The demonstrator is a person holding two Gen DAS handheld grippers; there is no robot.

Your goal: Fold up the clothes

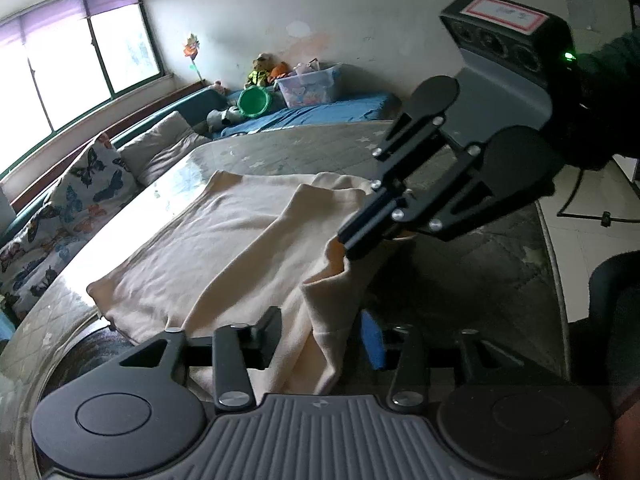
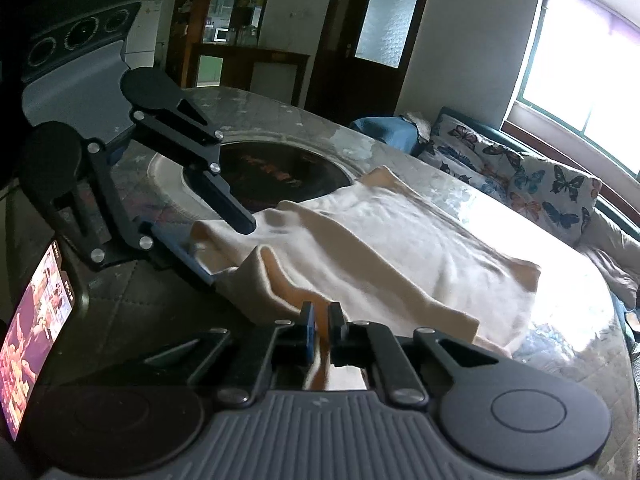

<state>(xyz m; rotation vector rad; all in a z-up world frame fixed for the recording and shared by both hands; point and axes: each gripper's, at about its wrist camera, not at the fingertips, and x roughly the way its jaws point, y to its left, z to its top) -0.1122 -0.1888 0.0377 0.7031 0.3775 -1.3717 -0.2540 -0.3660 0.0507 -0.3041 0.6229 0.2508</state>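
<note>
Cream garment [image 1: 208,240] lies mostly spread on the round glass-topped surface [image 1: 256,152], far part flat, near edge rumpled and lifted into a ridge toward me. I cannot tell what kind of garment it is; no collar or sleeve shows clearly.

My right gripper [image 2: 319,320] is closed down tight on a pinch of the near edge: the cloth shows as an orange-lit strip squeezed between the blue pads, and in the left wrist view the fabric peaks up to its tips [image 1: 347,246]. That corner is in hand.

My left gripper [image 1: 320,334] stands about half open. Cloth runs between its fingers in the left wrist view; in the right wrist view one finger [image 2: 236,212] rests over the fabric and the blue-padded one lies along the cloth's edge. The pads do not appear to press, so I judge no grip there yet.

Progress, as I judge it: early. No clean fold line is visible. One edge point is secured, the second is lined up but not clamped. Left to do: close the left, lift the near edge, carry it over the far part, lay it flat, then any further folds.

Dark inset disc [image 2: 280,172] sits beyond the cloth; a lit phone [image 2: 36,328] at my right.
</note>
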